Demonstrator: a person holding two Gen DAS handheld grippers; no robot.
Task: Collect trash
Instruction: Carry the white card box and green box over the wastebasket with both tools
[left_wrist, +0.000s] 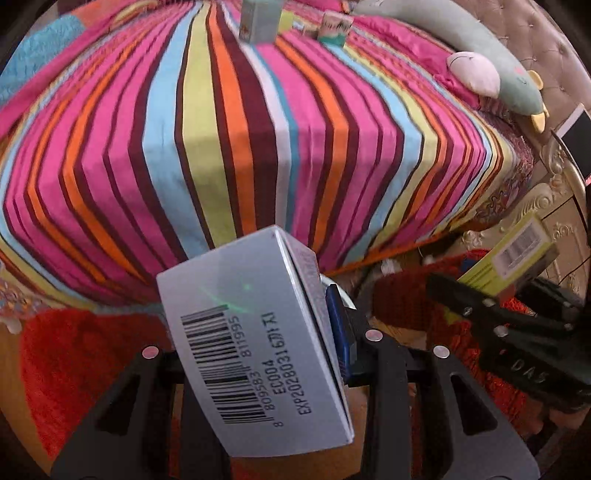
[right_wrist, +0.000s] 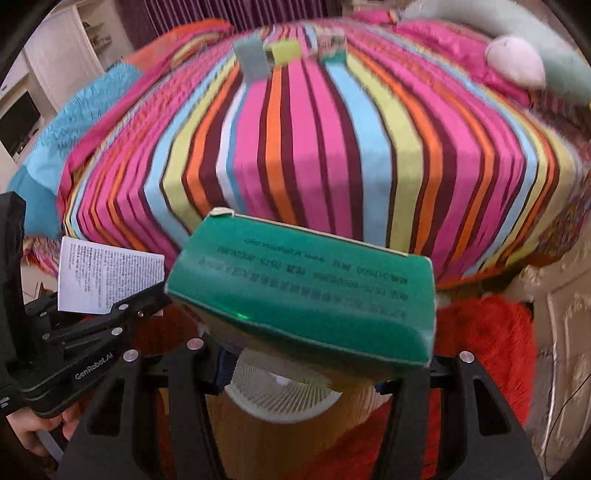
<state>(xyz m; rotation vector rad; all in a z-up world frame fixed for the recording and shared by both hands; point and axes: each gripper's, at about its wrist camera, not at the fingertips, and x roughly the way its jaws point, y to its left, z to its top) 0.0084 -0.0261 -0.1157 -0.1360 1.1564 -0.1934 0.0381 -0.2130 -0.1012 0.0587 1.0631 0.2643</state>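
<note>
My left gripper (left_wrist: 258, 332) is shut on a silver-grey box (left_wrist: 240, 317) with a barcode, held over the bed's front edge. In the right wrist view that same gripper (right_wrist: 122, 295) shows at the left with the box's white printed side (right_wrist: 107, 277). My right gripper (right_wrist: 310, 350) is shut on a green box (right_wrist: 306, 291). From the left wrist view the right gripper (left_wrist: 491, 295) pinches that box's yellow-green barcode side (left_wrist: 513, 254). A white mesh basket (right_wrist: 280, 395) sits on the floor below the green box. Three more boxes (right_wrist: 255, 55) stand far back on the bed.
The bed (left_wrist: 240, 147) with a striped cover fills the middle of both views. A grey-green plush toy (left_wrist: 480, 48) lies by the tufted headboard. A red shaggy rug (right_wrist: 491, 332) covers the floor. An ornate bedside cabinet (left_wrist: 554, 229) stands at the right. A hand (right_wrist: 26, 432) holds the left gripper.
</note>
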